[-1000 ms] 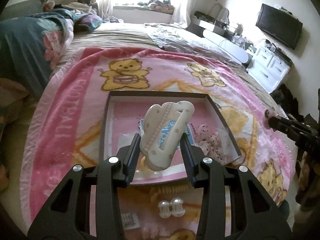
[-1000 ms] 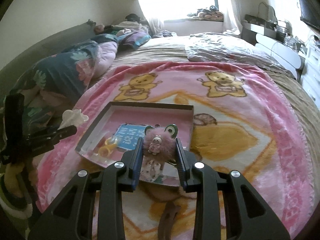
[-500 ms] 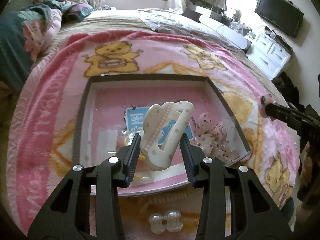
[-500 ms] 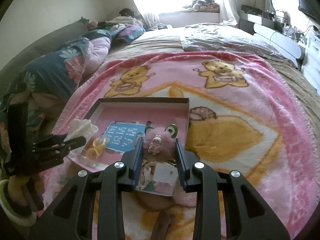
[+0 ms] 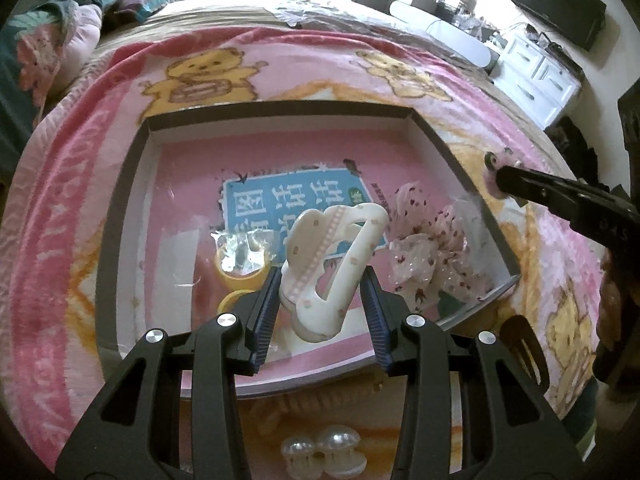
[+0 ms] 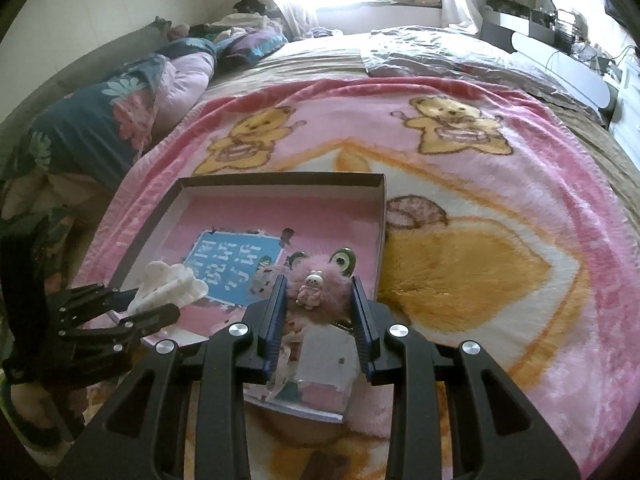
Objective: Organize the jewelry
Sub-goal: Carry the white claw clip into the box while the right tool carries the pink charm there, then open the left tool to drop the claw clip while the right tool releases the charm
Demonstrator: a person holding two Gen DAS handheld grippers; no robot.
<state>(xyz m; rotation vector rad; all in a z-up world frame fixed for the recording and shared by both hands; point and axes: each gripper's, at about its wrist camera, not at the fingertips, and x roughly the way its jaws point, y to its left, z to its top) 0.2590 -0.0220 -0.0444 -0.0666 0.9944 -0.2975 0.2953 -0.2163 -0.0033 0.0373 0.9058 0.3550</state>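
Observation:
My left gripper [image 5: 322, 280] is shut on a cream hair claw clip [image 5: 334, 264] and holds it above the near part of a shallow pink-lined box [image 5: 124, 216] on the bed. My right gripper [image 6: 318, 292] is shut on a fluffy pink hair clip [image 6: 320, 284] with a small bunny and green eyes, above the box's near right corner [image 6: 380, 216]. Inside the box lie a blue card [image 5: 280, 204], yellow rings [image 5: 240, 272] in clear wrap and a pink spotted scrunchie [image 5: 428, 248]. The right gripper [image 5: 560, 200] also shows in the left wrist view.
The box rests on a pink bear-print blanket [image 6: 480, 240]. A pearl-like clip [image 5: 324, 456] lies on the blanket just in front of the box, and a brown clip [image 5: 520, 340] lies by its near right corner. Pillows and bedding [image 6: 120, 120] are piled at the left.
Both grippers have moved forward and lower over the box, each still holding its clip. The box looks larger and closer in both views.

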